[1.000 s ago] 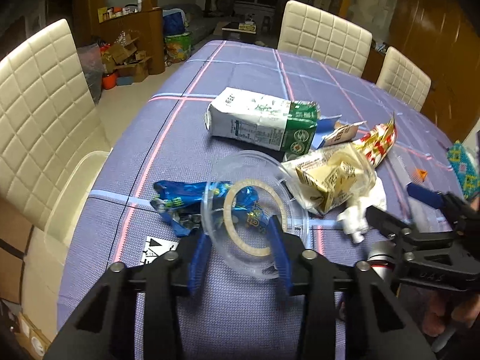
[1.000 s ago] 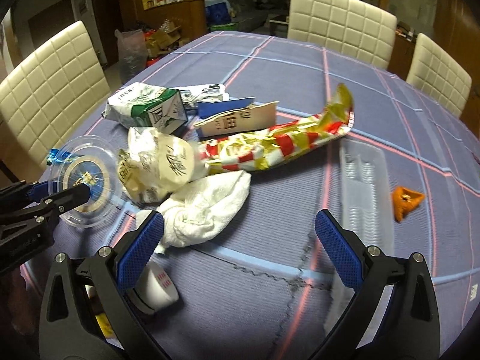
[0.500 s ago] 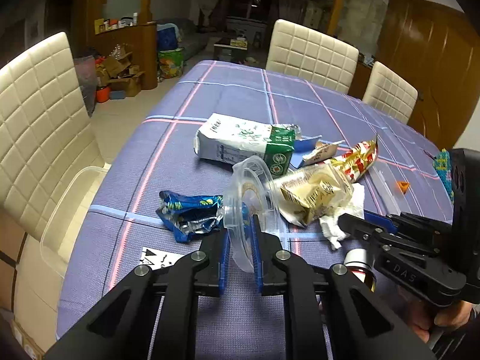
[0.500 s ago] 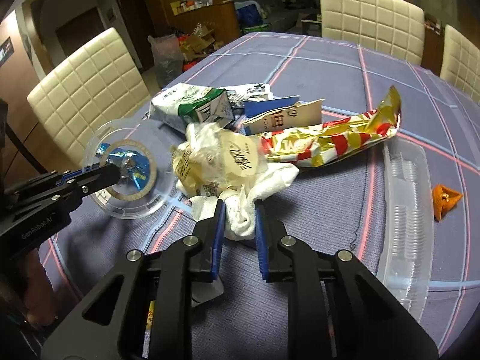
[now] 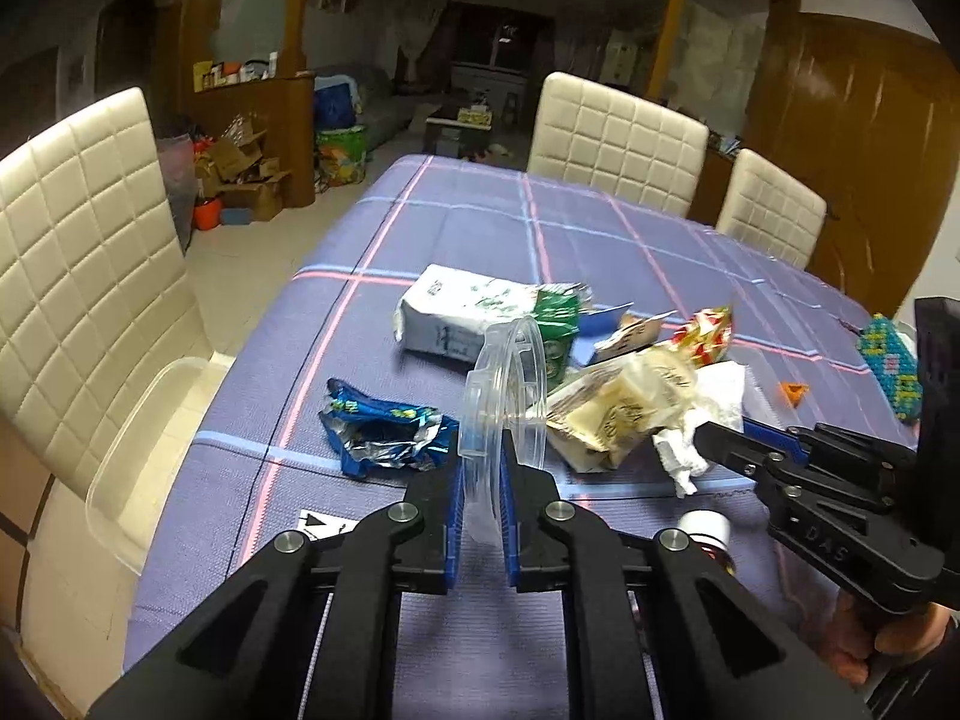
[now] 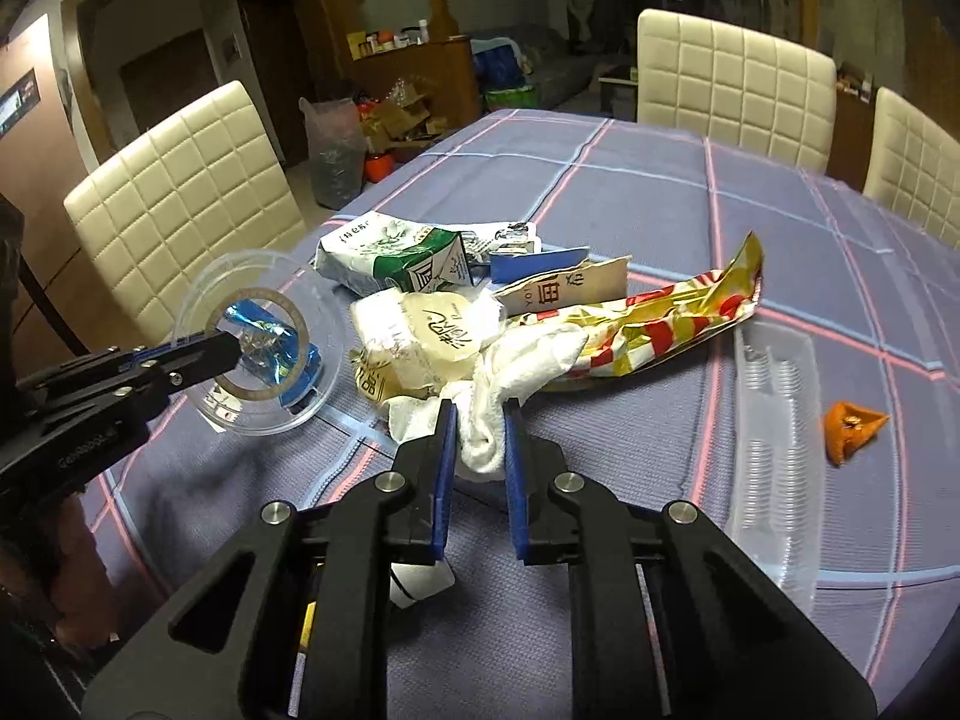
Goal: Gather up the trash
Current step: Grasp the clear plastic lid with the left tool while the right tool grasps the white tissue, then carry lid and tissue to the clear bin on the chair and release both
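Dining room, checked-cloth counter (image 6: 660, 228) strewn with trash.
Just clamped: left gripper (image 5: 482, 483) on clear plastic lid (image 5: 501, 378), right gripper (image 6: 477, 420) on white tissue (image 6: 510, 372); ready for lifting away.

At seven o'clock in the right wrist view, our right gripper's frame covers most of a white cup (image 6: 420, 585). The clear tray (image 6: 774, 456) blurs out toward four o'clock. Print on the milk carton (image 5: 474, 315) is too small for us to read.

Both wrist views look down (closely) at the shared trash pile (image 5: 618, 414).
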Available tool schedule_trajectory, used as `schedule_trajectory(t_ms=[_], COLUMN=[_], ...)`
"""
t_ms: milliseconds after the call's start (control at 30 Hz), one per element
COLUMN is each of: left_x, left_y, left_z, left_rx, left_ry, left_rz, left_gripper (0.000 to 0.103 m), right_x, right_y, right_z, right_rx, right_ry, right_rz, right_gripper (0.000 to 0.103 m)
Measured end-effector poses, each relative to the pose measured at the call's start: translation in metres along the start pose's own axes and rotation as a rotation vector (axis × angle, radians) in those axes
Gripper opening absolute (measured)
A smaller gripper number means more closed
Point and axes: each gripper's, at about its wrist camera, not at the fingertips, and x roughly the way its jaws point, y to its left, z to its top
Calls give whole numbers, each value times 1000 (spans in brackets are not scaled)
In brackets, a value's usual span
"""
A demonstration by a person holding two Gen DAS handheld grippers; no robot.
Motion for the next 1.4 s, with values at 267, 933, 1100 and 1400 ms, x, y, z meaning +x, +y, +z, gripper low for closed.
schedule_trajectory(t_ms=[267, 933, 1100, 1400], left_x=[-20, -69, -68, -54], left_y=[5, 110, 144, 190], left_z=[-3, -20, -19, -7], left_rx=[-15, -112, -136, -153], left_ry=[-42, -127, -121, -122], left_rz=[-38, 150, 190, 233], left_gripper=[10, 10, 10, 11], right_x=[-29, -4, 19, 62], right_y=[3, 144, 179, 221], right_z=[0, 30, 43, 66], right_rx=[-3, -233, -276, -315], right_ry=[-58, -45, -31, 7], right_rz=[-160, 28, 60, 71], right_gripper=[17, 17, 17, 17])
